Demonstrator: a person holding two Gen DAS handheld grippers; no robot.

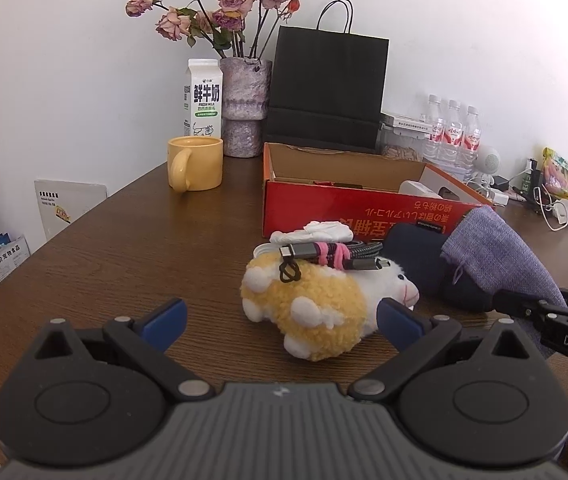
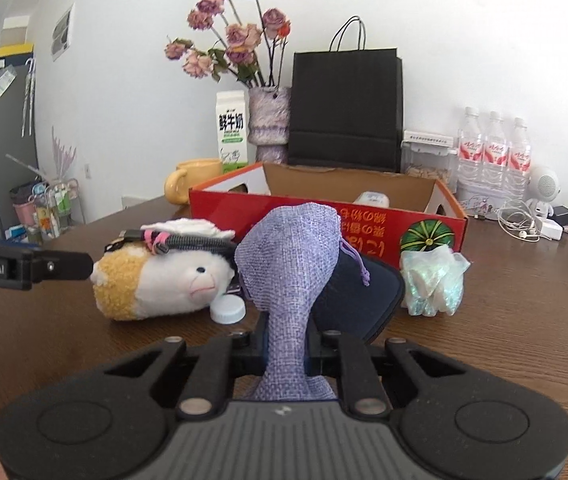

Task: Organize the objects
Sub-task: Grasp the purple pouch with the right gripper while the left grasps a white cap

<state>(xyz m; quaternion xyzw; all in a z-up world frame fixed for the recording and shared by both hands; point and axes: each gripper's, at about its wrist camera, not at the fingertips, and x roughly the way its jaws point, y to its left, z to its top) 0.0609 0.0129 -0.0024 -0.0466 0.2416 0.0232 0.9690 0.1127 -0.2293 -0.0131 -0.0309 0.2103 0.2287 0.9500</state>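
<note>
My right gripper (image 2: 286, 346) is shut on a purple drawstring pouch (image 2: 290, 264) and holds it up above the table; the pouch also shows in the left wrist view (image 1: 496, 252). My left gripper (image 1: 282, 322) is open and empty, just in front of a yellow-and-white plush sheep (image 1: 316, 300) that lies on the table (image 1: 124, 248). A bundled cable tied with pink cord (image 1: 332, 256) and a white cloth (image 1: 320, 232) rest on the sheep. A dark blue case (image 2: 360, 296) lies behind the pouch. The open red cardboard box (image 1: 348, 204) stands behind them.
A yellow mug (image 1: 194, 168), milk carton (image 1: 203, 98), vase of dried roses (image 1: 244, 108) and black paper bag (image 1: 326, 92) stand at the back. A white bottle cap (image 2: 228, 309) and an iridescent wrapper (image 2: 434, 284) lie on the table. Water bottles (image 2: 494, 152) and cables stand far right.
</note>
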